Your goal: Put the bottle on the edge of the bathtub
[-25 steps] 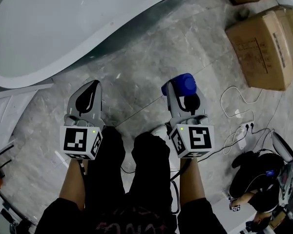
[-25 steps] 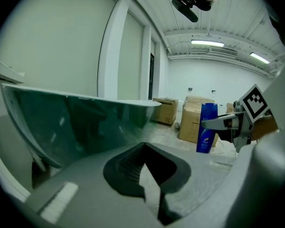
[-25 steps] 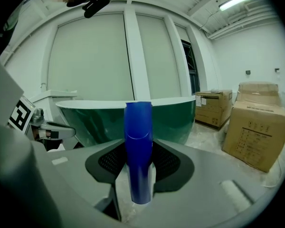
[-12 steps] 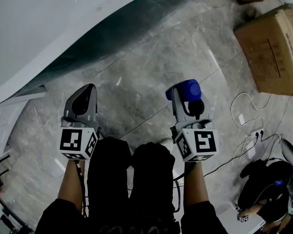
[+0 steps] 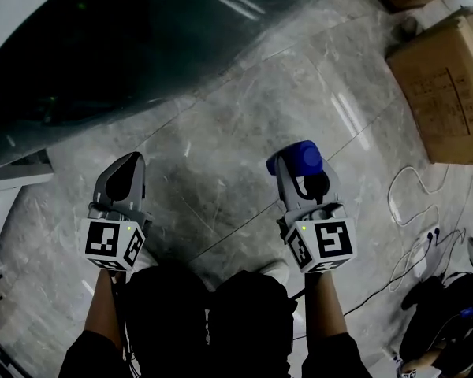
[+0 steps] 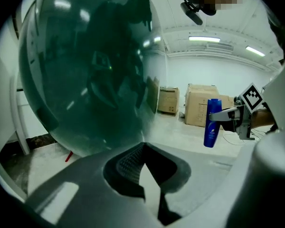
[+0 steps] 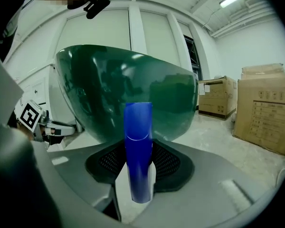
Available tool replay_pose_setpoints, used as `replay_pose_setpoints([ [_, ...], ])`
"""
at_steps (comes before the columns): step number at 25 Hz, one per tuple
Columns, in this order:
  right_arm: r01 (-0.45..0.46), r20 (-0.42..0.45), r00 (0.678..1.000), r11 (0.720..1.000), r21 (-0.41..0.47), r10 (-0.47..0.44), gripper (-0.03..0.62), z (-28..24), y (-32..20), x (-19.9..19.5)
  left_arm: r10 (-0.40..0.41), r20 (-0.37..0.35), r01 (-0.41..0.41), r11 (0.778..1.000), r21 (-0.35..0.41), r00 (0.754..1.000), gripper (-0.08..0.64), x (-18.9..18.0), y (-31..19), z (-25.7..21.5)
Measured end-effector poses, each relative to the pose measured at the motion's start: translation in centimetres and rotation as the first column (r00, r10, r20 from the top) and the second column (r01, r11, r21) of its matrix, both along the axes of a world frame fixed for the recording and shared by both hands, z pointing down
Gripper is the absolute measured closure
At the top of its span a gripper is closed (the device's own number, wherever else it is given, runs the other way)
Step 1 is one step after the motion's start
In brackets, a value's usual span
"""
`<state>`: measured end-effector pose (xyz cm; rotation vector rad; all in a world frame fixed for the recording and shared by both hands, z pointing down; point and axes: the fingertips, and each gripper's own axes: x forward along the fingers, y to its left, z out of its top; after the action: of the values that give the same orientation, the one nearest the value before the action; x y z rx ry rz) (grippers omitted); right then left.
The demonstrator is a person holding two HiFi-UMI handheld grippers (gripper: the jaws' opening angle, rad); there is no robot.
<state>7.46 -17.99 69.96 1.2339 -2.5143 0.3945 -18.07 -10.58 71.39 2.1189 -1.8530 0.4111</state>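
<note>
A blue bottle (image 5: 299, 157) stands upright between the jaws of my right gripper (image 5: 296, 165), which is shut on it. In the right gripper view the blue bottle (image 7: 138, 146) rises between the black pads (image 7: 166, 161). The bathtub (image 5: 87, 53) fills the top left of the head view, showing its dark green outer wall. That bathtub (image 7: 123, 84) looms just ahead of the bottle. My left gripper (image 5: 128, 162) is held low at the left, shut with nothing in it. From the left gripper view the bottle (image 6: 211, 122) hangs to the right and the bathtub (image 6: 85, 70) is close on the left.
Grey marble floor (image 5: 236, 116) lies below both grippers. Cardboard boxes (image 5: 445, 85) stand at the right, with white cables (image 5: 414, 199) on the floor beside them. A white panel (image 5: 16, 176) sits at the left by the tub. The person's legs (image 5: 213, 313) are at the bottom.
The view has moved toward the bathtub: its dark green side now fills the top left where the white inside showed. Both grippers kept their states, bottle still held.
</note>
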Motion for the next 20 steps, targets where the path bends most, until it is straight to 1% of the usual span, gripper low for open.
replay_pose_setpoints([
  [5,0.007,0.021,1.000,1.000,0.014,-0.008,0.406,2.7,-0.2,-0.7,-0.025,0.004,0.025,1.000,0.009,1.000,0.560,-1.0,0.1,1.6],
  [9,0.019,0.013,1.000,1.000,-0.023,-0.019,0.405,4.5,-0.1,-1.4,-0.018,0.025,0.018,1.000,-0.001,1.000,0.560,-1.4,0.2,2.7],
  [13,0.028,0.025,0.999,1.000,0.002,-0.028,0.405,5.4,-0.6,-1.9,-0.033,-0.016,0.033,0.999,-0.004,0.999,0.560,-2.0,0.2,3.3],
  [17,0.026,0.031,0.999,0.999,0.029,-0.027,0.405,6.3,-0.9,-1.8,-0.017,-0.003,0.017,1.000,0.000,1.000,0.560,-1.8,0.7,4.5],
  [20,0.040,0.029,0.999,0.998,0.046,-0.041,0.406,6.8,-1.4,-2.4,-0.006,-0.008,0.006,1.000,0.002,1.000,0.560,-1.7,0.8,5.3],
])
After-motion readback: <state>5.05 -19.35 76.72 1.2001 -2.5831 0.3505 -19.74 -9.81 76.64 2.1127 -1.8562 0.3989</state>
